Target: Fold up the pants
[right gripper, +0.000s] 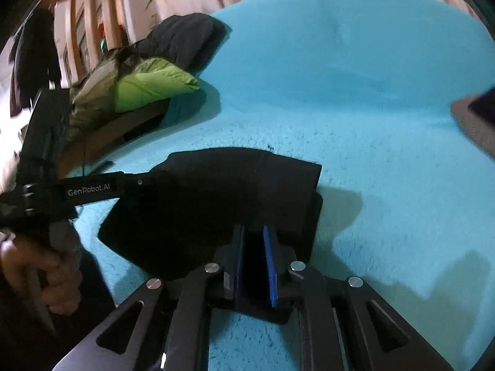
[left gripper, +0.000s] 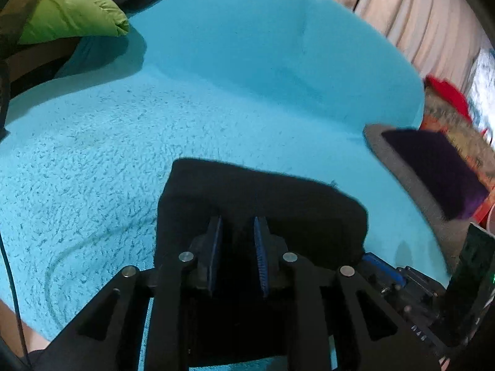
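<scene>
Pants [right gripper: 210, 204], black and already folded into a compact bundle, lie on a fuzzy turquoise blanket [left gripper: 92, 154] that covers a bed or sofa; which one is unclear. Both grippers sit at the bundle's near edge. The left gripper [left gripper: 238, 244] has its jaws slightly apart with black cloth between and under the blue pads; whether they pinch it cannot be told. The right gripper [right gripper: 255, 256] likewise shows a narrow gap over the bundle's near right corner, and its grip is also uncertain.

The cloth looks soft, limp and light, likely to sag and unfold if lifted by one layer. A sound hold would catch all the stacked layers at the folded edge, one gripper near each end.

In the right wrist view the bundle's long axis runs left to right across the picture, with a squared, layered end [right gripper: 309, 185] toward the right. A green padded jacket [right gripper: 148, 83] and dark clothes lie well apart at the far left.
</scene>
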The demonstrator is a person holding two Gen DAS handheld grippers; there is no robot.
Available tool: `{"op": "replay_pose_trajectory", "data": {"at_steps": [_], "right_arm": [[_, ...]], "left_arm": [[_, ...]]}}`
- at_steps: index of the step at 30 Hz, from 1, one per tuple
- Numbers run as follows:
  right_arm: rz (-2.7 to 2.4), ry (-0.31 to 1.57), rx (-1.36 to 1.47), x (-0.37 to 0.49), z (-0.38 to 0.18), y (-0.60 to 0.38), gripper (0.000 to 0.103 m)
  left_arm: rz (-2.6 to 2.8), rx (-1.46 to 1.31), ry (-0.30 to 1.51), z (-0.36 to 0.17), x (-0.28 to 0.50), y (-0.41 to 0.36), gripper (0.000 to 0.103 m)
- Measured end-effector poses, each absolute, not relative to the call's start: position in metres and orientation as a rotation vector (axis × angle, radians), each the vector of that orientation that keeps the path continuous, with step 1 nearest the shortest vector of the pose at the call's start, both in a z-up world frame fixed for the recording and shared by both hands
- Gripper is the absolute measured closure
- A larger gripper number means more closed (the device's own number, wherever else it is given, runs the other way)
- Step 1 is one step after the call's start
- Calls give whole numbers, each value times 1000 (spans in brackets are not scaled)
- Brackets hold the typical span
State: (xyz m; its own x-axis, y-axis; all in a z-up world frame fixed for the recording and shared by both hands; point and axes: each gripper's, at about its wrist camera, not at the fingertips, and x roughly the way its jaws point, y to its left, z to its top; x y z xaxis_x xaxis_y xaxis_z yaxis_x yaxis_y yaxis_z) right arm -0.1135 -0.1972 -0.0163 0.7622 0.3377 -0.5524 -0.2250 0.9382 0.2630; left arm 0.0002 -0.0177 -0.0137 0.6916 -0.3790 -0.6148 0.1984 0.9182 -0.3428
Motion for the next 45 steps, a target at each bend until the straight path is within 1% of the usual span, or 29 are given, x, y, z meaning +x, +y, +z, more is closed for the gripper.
{"op": "replay_pose_trajectory", "data": {"at_steps": [1,2,3,4,5,8,10,11,12,13,14,16,18,19,20,21,22,23,25,27,31,35,38,40,41,42,43,45], "right_arm": [[305,615,204,-116,-11,-203,85],[295,580,226,-119,-4,-211,72],[284,555,255,-121,-1,-220,48],[280,544,303,-121,1,-232,36],[278,545,362,-120,-1,-245,29],[310,590,587,-107,-16,-277,29],[421,646,738,-94,-33,-285,29],[456,698,790,-85,-44,-285,32],[456,752,799,-78,-52,-284,36],[423,817,740,-71,-57,-278,45],[412,825,693,-71,-56,-274,55],[464,838,677,-71,-56,-268,54],[468,840,629,-71,-55,-263,56],[472,839,631,-72,-57,-264,56],[474,834,645,-73,-58,-266,60],[474,828,660,-74,-59,-269,65],[478,812,691,-76,-60,-273,67],[481,802,711,-76,-62,-278,71],[488,780,726,-76,-61,-279,74],[487,762,706,-77,-56,-279,77],[457,727,672,-62,-44,-284,78],[403,729,628,-30,-35,-300,79],[357,768,610,-8,-37,-318,80],[332,792,621,-4,-44,-327,85],[335,799,649,-3,-49,-330,84],[343,801,692,-6,-56,-335,81],[346,800,727,-6,-59,-337,79],[338,790,737,-8,-58,-336,77]], "left_arm": [[-322,-290,720,-9,-4,-11,84],[-293,-324,694,-7,-4,-2,81],[-245,-365,668,-7,-3,8,67],[-207,-399,660,-8,-1,18,48],[-169,-443,661,-11,0,29,42],[-171,-544,739,-26,11,41,41],[-206,-530,772,-30,15,33,41],[-230,-517,785,-32,16,28,41],[-247,-511,795,-32,15,25,41],[-265,-509,814,-35,16,21,39],[-278,-517,834,-37,20,19,38],[-298,-562,871,-44,25,21,29],[-316,-586,866,-43,22,20,25],[-317,-584,866,-39,19,16,25],[-319,-586,864,-39,18,15,25],[-321,-587,864,-39,17,14,27],[-336,-593,871,-39,17,14,45],[-351,-599,886,-41,17,13,48],[-339,-566,880,-39,15,10,55],[-324,-490,866,-33,14,0,59],[-333,-443,870,-30,32,-18,64],[-376,-411,890,-32,68,-43,64],[-403,-357,898,-32,84,-64,64],[-401,-307,877,-31,83,-72,60],[-402,-301,869,-31,80,-71,59],[-390,-305,866,-33,80,-69,52],[-376,-307,864,-34,80,-68,41],[-314,-263,855,-33,79,-67,26]]}}
